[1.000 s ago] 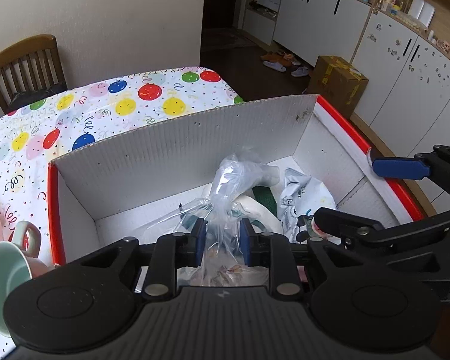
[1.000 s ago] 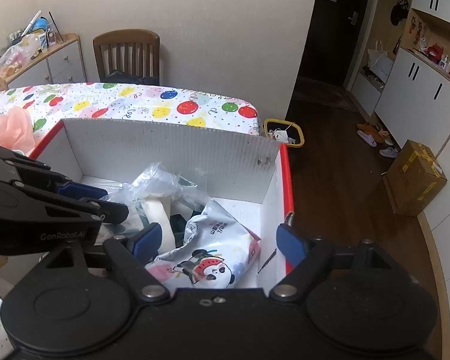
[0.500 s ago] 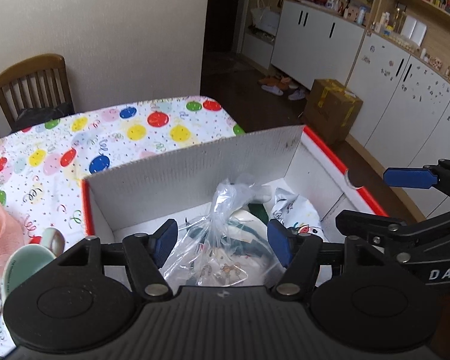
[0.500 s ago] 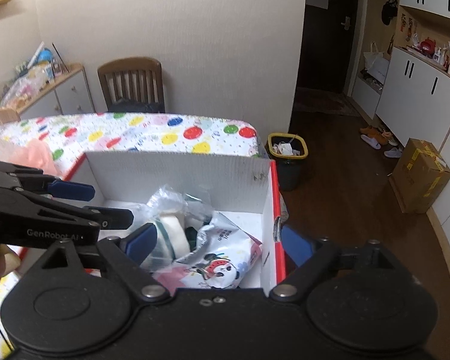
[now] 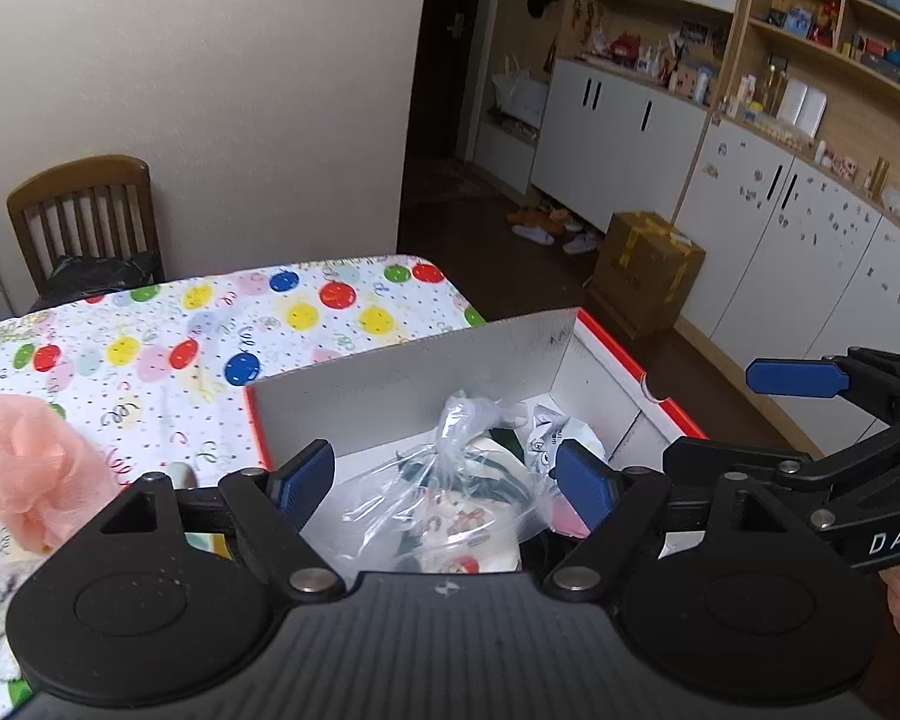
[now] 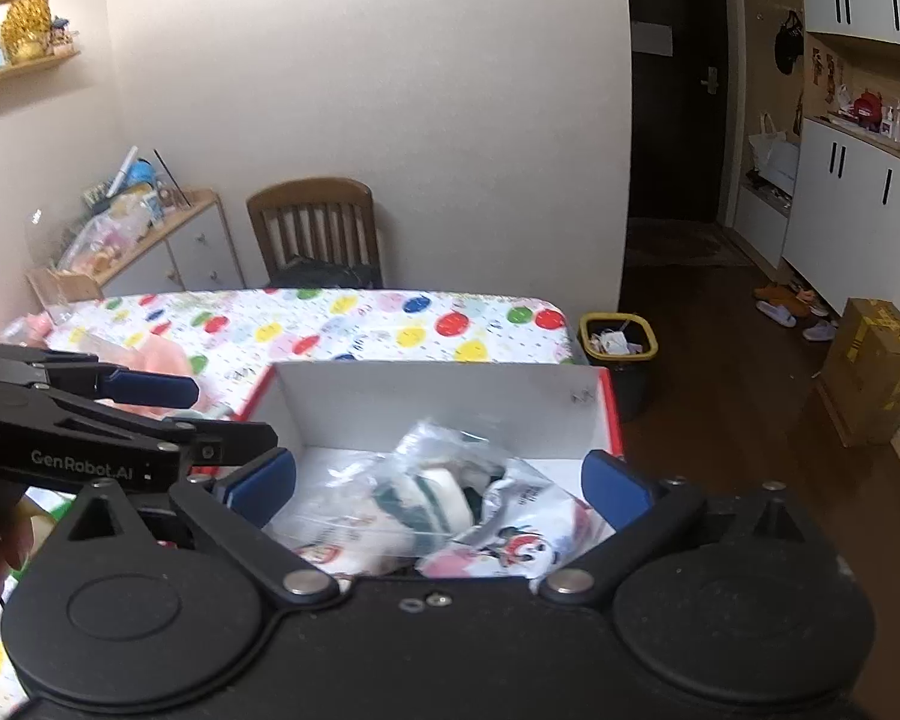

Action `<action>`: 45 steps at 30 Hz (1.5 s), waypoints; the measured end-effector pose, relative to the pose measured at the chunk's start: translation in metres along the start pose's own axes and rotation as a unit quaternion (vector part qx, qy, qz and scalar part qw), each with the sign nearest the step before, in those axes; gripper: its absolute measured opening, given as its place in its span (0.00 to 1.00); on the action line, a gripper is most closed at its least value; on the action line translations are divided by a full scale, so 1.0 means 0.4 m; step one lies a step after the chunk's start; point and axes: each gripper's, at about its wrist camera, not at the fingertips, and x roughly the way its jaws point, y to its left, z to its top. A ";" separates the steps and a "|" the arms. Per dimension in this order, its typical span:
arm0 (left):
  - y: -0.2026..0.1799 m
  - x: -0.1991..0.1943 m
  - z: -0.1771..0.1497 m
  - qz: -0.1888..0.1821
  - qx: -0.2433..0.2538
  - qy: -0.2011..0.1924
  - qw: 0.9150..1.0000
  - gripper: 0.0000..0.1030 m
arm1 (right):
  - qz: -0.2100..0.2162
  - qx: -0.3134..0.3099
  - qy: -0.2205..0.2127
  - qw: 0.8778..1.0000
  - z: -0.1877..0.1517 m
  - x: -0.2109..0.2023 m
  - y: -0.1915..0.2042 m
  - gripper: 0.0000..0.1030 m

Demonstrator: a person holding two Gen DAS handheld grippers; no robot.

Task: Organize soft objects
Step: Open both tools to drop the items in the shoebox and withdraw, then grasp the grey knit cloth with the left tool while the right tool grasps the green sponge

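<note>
Setting: desk (image 5: 150, 324) under balloon-print cloth, in a room with white cupboards.
Left hand-held gripper (image 5: 447, 477): jaws just spread, empty, above clear bag (image 5: 450, 480).
Right hand-held gripper (image 6: 441, 483): jaws just widened, empty.
Bag location: inside white box (image 6: 426, 402), beside printed pouch (image 6: 510, 540).
Handling: probably light, limp, slippery; pinch the knotted neck.
Right view only: bin (image 6: 618, 339).
Left view only: pink fabric (image 5: 30, 468).

Counted items, wrist views.
One white box (image 6: 438, 402), red-edged, frame centre, holding one clear plastic bag (image 6: 426, 480) and one printed pouch (image 6: 522, 534); one wooden chair (image 6: 315, 228) behind; one bin (image 6: 618, 339) and one cardboard carton (image 6: 870, 366) at right.
</note>
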 end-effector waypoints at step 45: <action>0.714 -0.357 -0.331 0.045 -0.097 -0.061 0.992 1.00 | 0.090 -0.008 0.082 0.993 -0.078 0.150 0.712 1.00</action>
